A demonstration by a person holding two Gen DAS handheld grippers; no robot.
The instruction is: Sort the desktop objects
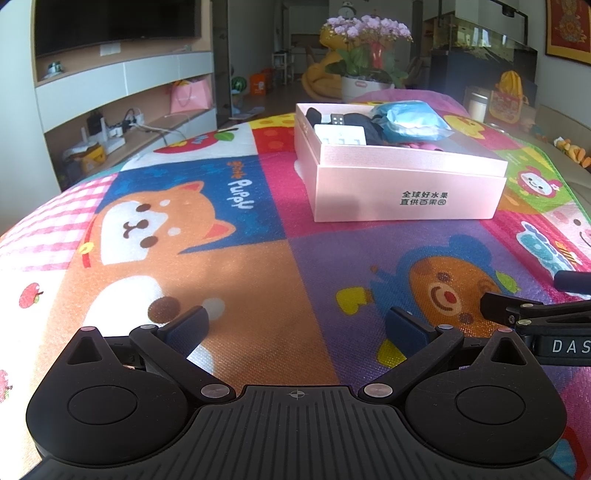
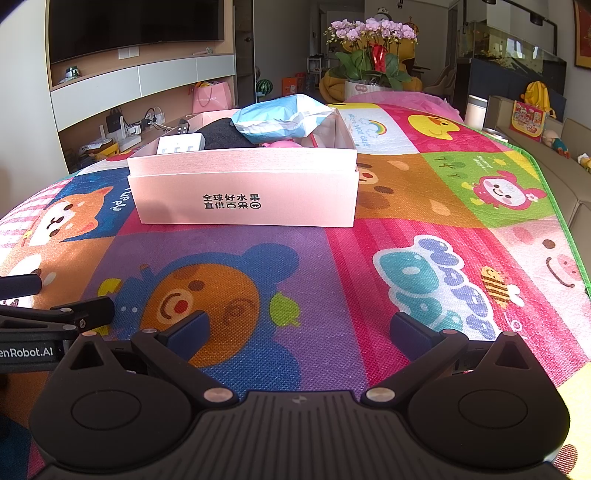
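On the cartoon-print play mat (image 1: 229,280), toward its far middle, sits the pale pink cardboard box (image 1: 406,195) with black Chinese lettering on its front wall; same box in the right wrist view (image 2: 243,199). Inside it: a crumpled light-blue plastic packet (image 1: 410,120) piled highest at the right, dark black fabric (image 1: 360,127) under and beside it, a white rectangular power strip (image 1: 341,138) at the front left, a small dark block with white dots (image 1: 337,119) behind that, a bit of pink item (image 2: 282,144) near the front wall, mostly hidden. Packet pokes above the rim in the right view (image 2: 284,118).

Left gripper (image 1: 295,325) low over the mat, jaws spread wide, nothing between the blue pads (image 1: 188,326). Right gripper (image 2: 299,328) same: wide apart, holding nothing. Both well short of the box, side by side; each one's black linkage shows at the edge of the other's view.

Beyond the mat: potted purple orchids (image 2: 373,33), dark wall TV (image 1: 114,22), pink gift bag (image 1: 190,96) on a shelf.
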